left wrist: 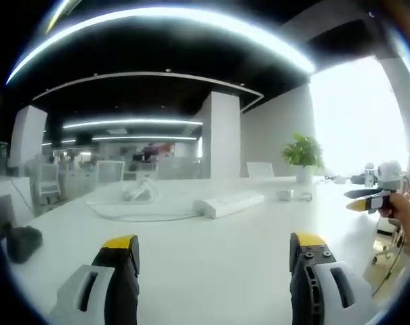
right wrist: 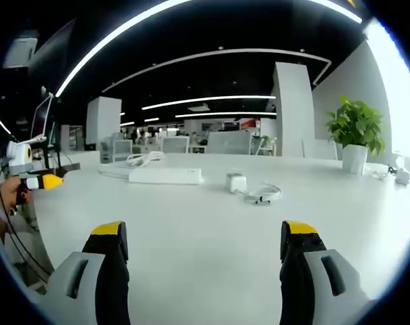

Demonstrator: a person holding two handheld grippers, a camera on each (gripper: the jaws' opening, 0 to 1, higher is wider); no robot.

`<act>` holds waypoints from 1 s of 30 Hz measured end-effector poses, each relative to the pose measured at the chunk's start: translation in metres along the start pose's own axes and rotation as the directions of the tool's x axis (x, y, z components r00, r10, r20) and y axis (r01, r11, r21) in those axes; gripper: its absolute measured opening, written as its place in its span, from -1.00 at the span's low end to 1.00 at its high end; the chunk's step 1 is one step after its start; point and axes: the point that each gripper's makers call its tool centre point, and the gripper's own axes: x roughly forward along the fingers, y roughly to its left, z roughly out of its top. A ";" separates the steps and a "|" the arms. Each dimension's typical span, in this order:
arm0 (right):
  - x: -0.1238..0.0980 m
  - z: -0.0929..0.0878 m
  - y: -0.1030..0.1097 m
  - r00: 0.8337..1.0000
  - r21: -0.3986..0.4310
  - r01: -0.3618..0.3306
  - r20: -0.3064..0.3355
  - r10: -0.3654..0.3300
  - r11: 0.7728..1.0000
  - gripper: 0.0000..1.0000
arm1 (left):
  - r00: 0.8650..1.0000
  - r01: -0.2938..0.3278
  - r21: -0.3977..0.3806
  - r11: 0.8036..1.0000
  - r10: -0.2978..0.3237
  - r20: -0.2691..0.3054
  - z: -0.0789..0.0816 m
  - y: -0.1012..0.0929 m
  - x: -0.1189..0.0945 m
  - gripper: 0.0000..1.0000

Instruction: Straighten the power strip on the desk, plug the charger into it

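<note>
Right gripper view: both grippers' fingers spread, empty; charger (right wrist: pixel 236 182) beside power strip (right wrist: pixel 165 175) (trailing cable could snag).

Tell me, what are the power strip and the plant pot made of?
The power strip looks like smooth white plastic: a plain, hard-edged block with a soft sheen. The plant pot looks white and smooth, maybe ceramic or plastic; it is too far away to tell which.
</note>
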 end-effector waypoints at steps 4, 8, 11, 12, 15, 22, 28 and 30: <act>0.000 0.001 0.000 1.000 0.000 0.000 0.002 0.000 1.000 0.86 | 1.000 -0.001 0.004 1.000 0.001 0.000 0.000 0.000 0.000 0.89; -0.001 -0.001 0.000 1.000 0.003 0.003 -0.002 -0.003 1.000 0.86 | 1.000 0.000 0.008 1.000 0.000 -0.001 0.001 0.001 0.001 0.89; -0.001 -0.002 -0.001 1.000 0.005 0.004 -0.002 -0.004 1.000 0.86 | 1.000 0.000 0.011 1.000 0.000 -0.002 0.001 0.001 0.001 0.89; -0.001 -0.002 -0.001 1.000 0.004 0.004 -0.002 -0.004 1.000 0.86 | 1.000 -0.001 0.011 1.000 0.001 -0.003 0.000 0.001 0.001 0.89; -0.001 -0.001 -0.001 1.000 0.003 0.004 -0.002 -0.004 1.000 0.86 | 1.000 -0.001 0.009 1.000 0.001 -0.005 0.000 0.001 0.001 0.89; -0.001 -0.001 0.001 1.000 0.002 -0.002 -0.001 0.002 1.000 0.86 | 1.000 -0.003 0.013 1.000 0.003 -0.005 0.000 0.001 0.001 0.89; -0.002 -0.001 0.001 1.000 0.003 -0.001 -0.001 0.001 1.000 0.86 | 1.000 0.005 0.034 0.999 -0.005 -0.014 0.002 0.001 0.001 0.89; -0.003 -0.001 0.000 1.000 0.003 0.000 0.001 0.000 1.000 0.86 | 1.000 0.007 0.046 0.999 -0.007 -0.017 0.003 0.002 0.001 0.89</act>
